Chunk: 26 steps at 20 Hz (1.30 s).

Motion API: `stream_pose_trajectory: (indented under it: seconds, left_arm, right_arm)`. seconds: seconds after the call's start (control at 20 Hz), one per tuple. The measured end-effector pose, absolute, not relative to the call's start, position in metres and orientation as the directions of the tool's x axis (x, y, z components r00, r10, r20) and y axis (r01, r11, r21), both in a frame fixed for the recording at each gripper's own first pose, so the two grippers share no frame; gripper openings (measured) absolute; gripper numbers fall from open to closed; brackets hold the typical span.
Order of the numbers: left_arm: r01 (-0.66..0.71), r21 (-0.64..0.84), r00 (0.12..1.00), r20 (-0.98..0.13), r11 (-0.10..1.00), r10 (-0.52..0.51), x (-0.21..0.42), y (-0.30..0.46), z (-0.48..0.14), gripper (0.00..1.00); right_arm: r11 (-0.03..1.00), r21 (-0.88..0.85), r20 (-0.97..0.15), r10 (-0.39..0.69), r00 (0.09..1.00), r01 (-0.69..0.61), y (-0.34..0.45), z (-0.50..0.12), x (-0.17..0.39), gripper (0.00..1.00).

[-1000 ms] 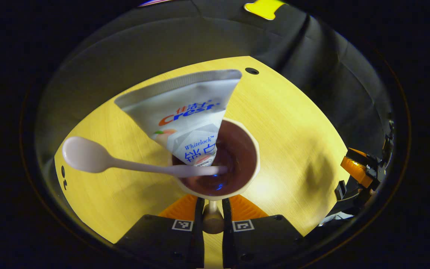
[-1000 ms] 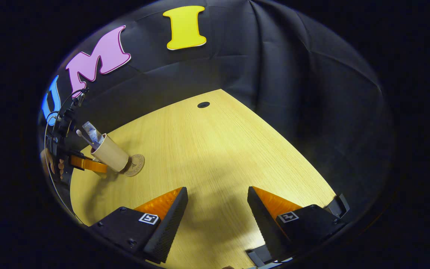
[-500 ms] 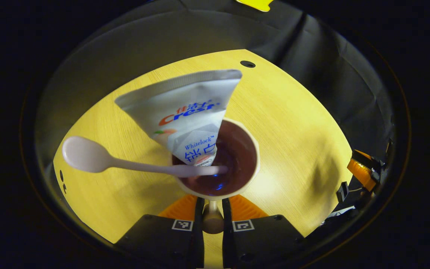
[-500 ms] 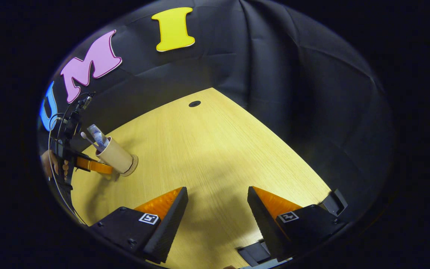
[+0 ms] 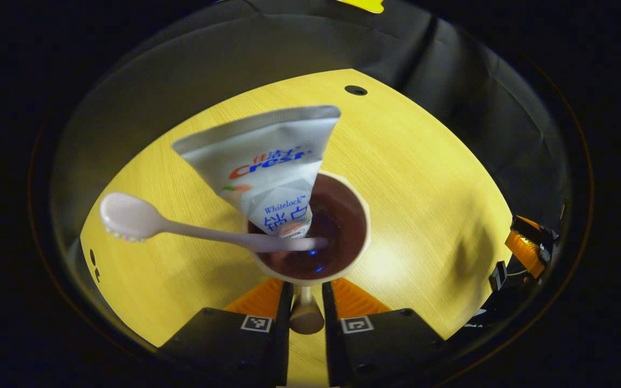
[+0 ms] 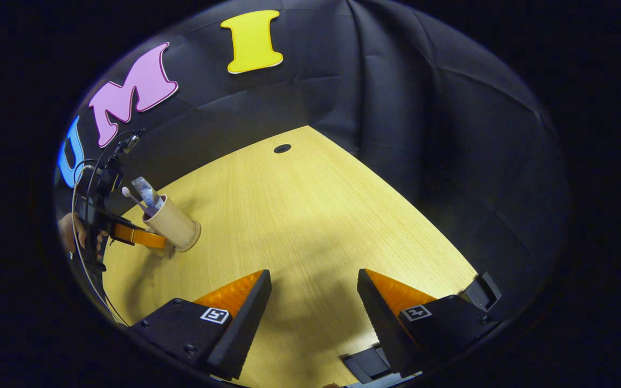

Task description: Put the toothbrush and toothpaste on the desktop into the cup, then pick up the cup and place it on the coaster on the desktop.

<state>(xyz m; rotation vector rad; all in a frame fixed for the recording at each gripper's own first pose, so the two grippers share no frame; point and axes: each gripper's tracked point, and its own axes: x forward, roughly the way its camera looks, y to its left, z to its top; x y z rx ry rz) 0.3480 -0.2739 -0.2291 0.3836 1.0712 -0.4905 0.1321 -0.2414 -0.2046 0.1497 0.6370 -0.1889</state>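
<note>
A beige cup point(image 5: 361, 215) with a dark brown inside holds a white toothpaste tube point(image 5: 267, 156) and a pale pink toothbrush point(image 5: 127, 218), both leaning out to the left. My left gripper point(image 5: 305, 302) is shut on the cup's small handle point(image 5: 305, 318). In the right gripper view, the same cup point(image 6: 173, 226) stands far left on the desk, tilted slightly, with the orange fingers point(image 6: 138, 237) of the left gripper against it and a hand point(image 6: 70, 237) behind. The coaster is hidden under the cup's base. My right gripper point(image 6: 315, 302) hangs open over bare desk.
The yellow wooden desk point(image 6: 310, 215) has a round cable hole point(image 6: 282, 148) near its far edge. Black cloth walls close it in behind and at the right. The right gripper point(image 5: 526, 250) shows at the desk's right edge in the left gripper view.
The left gripper has carried the cup sideways onto the coaster, which its base now covers. The toothbrush head has turned slightly. The right gripper has stayed open and hardly moved.
</note>
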Motion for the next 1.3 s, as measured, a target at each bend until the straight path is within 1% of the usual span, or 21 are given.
stream_pose_trajectory:
  seconds: [0.05,0.1,0.15,0.25,0.3,0.55,0.8,0.95,1.1,1.3]
  left_arm:
    - [0.553,0.058,0.396,-0.896,0.831,-0.200,0.348,-0.274,-0.225,0.47]
    - [0.552,0.053,0.402,-0.891,0.832,-0.210,0.346,-0.273,-0.221,0.44]
    - [0.548,0.047,0.413,-0.883,0.835,-0.222,0.344,-0.273,-0.215,0.60]
    - [0.531,0.033,0.450,-0.858,0.847,-0.248,0.340,-0.269,-0.200,0.98]
    - [0.520,0.025,0.471,-0.842,0.854,-0.262,0.337,-0.265,-0.191,1.00]
    - [0.461,0.017,0.631,-0.709,0.887,-0.314,0.303,-0.223,-0.118,0.98]
    - [0.392,0.091,0.818,-0.490,0.915,-0.301,0.244,-0.168,-0.032,0.98]
    - [0.332,0.095,0.891,-0.358,0.938,-0.279,0.206,-0.140,0.000,0.98]
    - [0.270,0.064,0.941,-0.231,0.961,-0.249,0.168,-0.110,0.022,0.98]
    - [0.203,0.030,0.975,-0.096,0.979,-0.200,0.121,-0.074,0.038,0.98]
  right_arm:
    - [0.973,0.079,-0.603,-0.125,0.788,0.215,-0.238,-0.204,0.132,0.99]
    - [0.975,0.079,-0.603,-0.120,0.789,0.208,-0.235,-0.202,0.132,0.98]
    - [0.976,0.079,-0.601,-0.116,0.791,0.203,-0.230,-0.200,0.133,0.98]
    - [0.979,0.077,-0.589,-0.109,0.801,0.191,-0.221,-0.191,0.134,0.99]
    - [0.980,0.074,-0.584,-0.107,0.805,0.183,-0.216,-0.186,0.134,0.99]
    - [0.990,0.049,-0.531,-0.086,0.843,0.132,-0.177,-0.143,0.128,0.99]
    - [0.997,0.022,-0.425,-0.055,0.903,0.071,-0.121,-0.081,0.109,0.99]
    - [0.999,0.019,-0.333,-0.022,0.943,0.030,-0.075,-0.042,0.088,0.98]
    - [1.000,0.008,-0.241,0.020,0.970,-0.018,-0.031,-0.008,0.064,0.99]
    - [0.996,0.001,-0.165,0.084,0.983,-0.085,0.016,0.009,0.033,0.98]
